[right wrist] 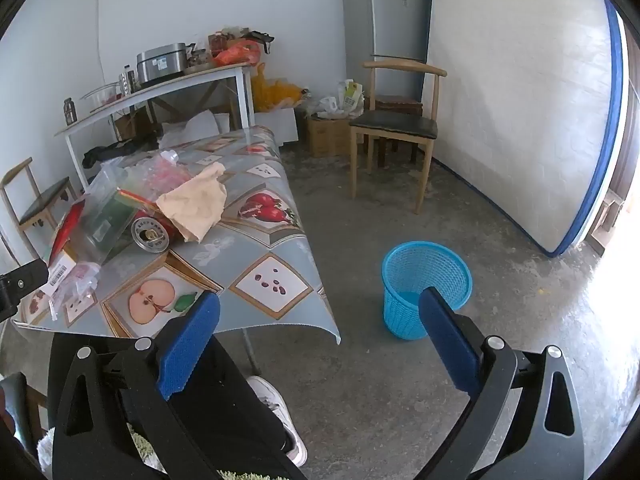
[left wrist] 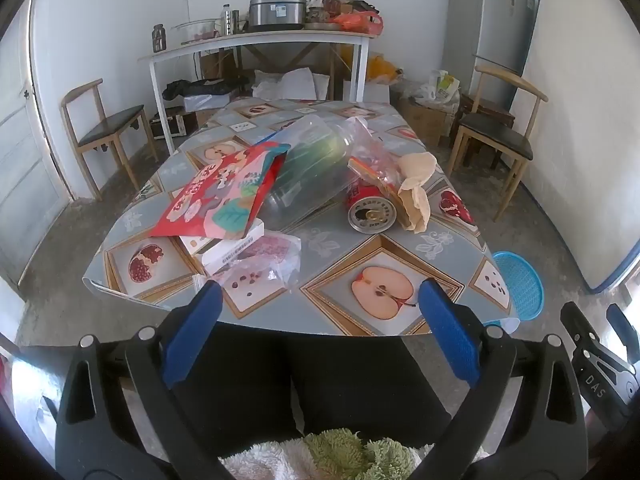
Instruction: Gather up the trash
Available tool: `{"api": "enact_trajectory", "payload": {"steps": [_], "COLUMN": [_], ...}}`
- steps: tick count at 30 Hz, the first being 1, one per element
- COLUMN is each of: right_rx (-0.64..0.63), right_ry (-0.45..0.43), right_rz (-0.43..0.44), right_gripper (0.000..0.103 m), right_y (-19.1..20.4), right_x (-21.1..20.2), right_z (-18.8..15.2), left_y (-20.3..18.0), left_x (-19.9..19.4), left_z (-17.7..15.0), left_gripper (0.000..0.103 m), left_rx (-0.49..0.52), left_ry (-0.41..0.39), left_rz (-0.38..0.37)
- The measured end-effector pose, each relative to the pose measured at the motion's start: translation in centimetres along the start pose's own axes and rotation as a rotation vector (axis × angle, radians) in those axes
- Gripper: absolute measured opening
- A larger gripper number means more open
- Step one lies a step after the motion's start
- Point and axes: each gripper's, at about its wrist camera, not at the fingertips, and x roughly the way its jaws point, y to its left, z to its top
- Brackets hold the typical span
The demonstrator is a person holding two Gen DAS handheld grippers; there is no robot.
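From the left wrist, the left gripper (left wrist: 320, 312) hung wide apart and empty at the table's (left wrist: 452, 240) near edge, aimed at the trash heap: bag (left wrist: 224, 196), jar (left wrist: 308, 168), can (left wrist: 370, 210), paper (left wrist: 414, 184).

From the right wrist, the right gripper (right wrist: 320, 320) gaped empty too, facing the bin (right wrist: 424, 288) on the floor beside the table, probably the drop point.

On the table (left wrist: 432, 248) a snack pouch (left wrist: 224, 196) leans on a plastic jar (left wrist: 308, 168); right of the jar lie a can (left wrist: 370, 210) and crumpled paper (left wrist: 416, 188). A wastebasket (right wrist: 424, 288) stands on the floor right of the table.
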Motion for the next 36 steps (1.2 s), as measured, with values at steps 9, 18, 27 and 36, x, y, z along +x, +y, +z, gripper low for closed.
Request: {"api": "enact_trajectory", "payload": {"steps": [9,18,27,36], "right_rx": [-0.002,-0.005,-0.007,-0.008], "right_ry": [0.002,0.001,-0.002,-0.006], "right_rz": [-0.003,-0.003,-0.003,-0.001], "right_gripper": [0.097,0.097,0.097,0.097], "right_y": [0.11,0.3,0.45,0.65], "right_x": [-0.02,-0.06,-0.16,-0.38], "right_z": [0.09,0.13,0.2,0.38], "left_y": [0.0,0.0,0.01,0.03], "left_x": [-0.01,0.0,0.01,0.01], "left_z": [0.0,-0.01,0.0,0.0], "left_gripper": [0.095,0.095,0.095,0.095], "left_rx": [0.0,-0.002,-0.004,-0.006], "left_ry": [-0.001,0.001,0.003,0.005], "left_rz": [0.0,-0.001,-0.002,-0.004]}}
